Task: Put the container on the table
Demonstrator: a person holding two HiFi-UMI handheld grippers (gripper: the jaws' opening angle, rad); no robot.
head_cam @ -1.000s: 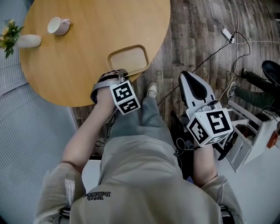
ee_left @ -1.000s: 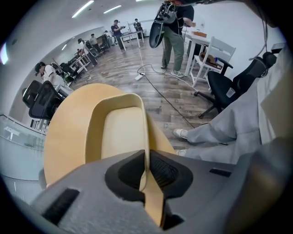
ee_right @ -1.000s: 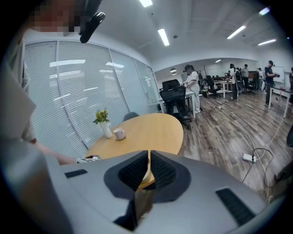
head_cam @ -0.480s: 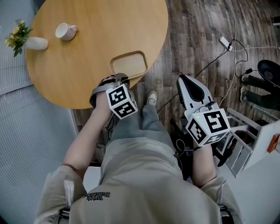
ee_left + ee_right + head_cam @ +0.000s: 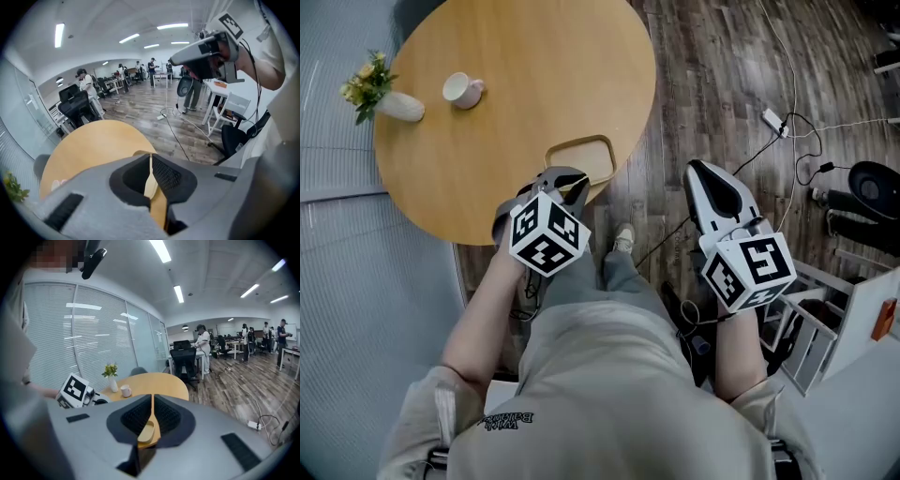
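Observation:
The container, a shallow tan tray, lies flat on the round wooden table close to its near right edge. My left gripper hovers at the tray's near rim with its jaws shut, and I see nothing held between them. In the left gripper view, only a strip of the tray shows just past the left gripper. My right gripper is shut and empty over the wood floor, right of the table. The right gripper points toward the table.
A white cup and a small vase of flowers stand at the table's far left. Cables and a power strip lie on the floor to the right. A white frame stands near my right arm. People and desks fill the far room.
The head view has shifted, so the table and tray sit lower and further right. My left gripper has turned and its cube has dropped back slightly. The right gripper has hardly moved.

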